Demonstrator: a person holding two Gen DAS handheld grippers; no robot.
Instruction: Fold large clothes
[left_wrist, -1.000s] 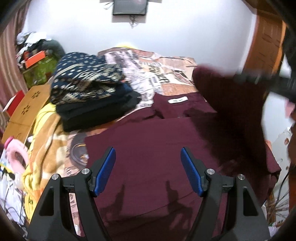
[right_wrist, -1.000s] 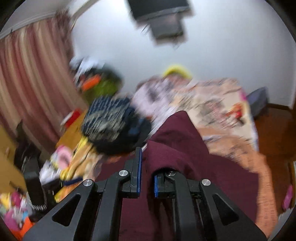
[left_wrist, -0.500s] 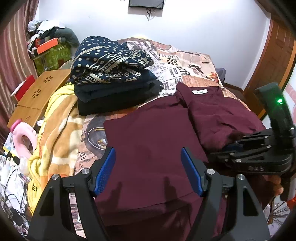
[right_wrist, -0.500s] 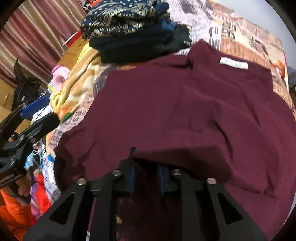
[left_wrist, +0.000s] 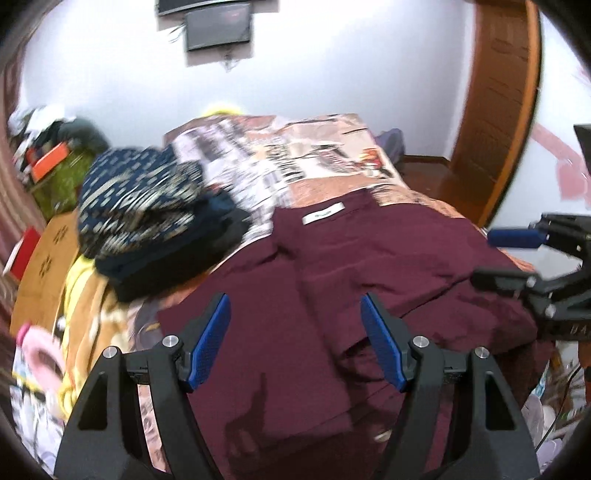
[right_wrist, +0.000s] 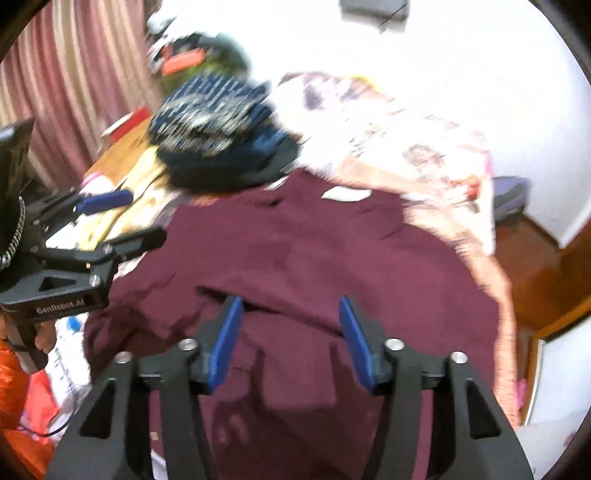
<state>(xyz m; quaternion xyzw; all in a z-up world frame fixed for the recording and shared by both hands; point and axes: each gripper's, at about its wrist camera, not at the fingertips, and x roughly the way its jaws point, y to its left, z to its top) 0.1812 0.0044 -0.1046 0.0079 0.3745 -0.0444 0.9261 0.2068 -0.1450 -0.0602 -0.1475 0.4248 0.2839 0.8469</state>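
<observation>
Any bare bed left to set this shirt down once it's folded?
Yes: the printed bedspread is bare between the maroon shirt, the far wall and the folded stack. Crowded: the left edge, with the stack, yellow blanket and wooden board.

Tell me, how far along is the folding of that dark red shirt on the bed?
Partly done. The maroon shirt lies spread on the bed with its right side already folded over the middle. A stack of folded clothes sits beside it. Neither tool grips cloth now: the right gripper is opening over the shirt, and the left gripper is open. The other side and final folds remain.
</observation>
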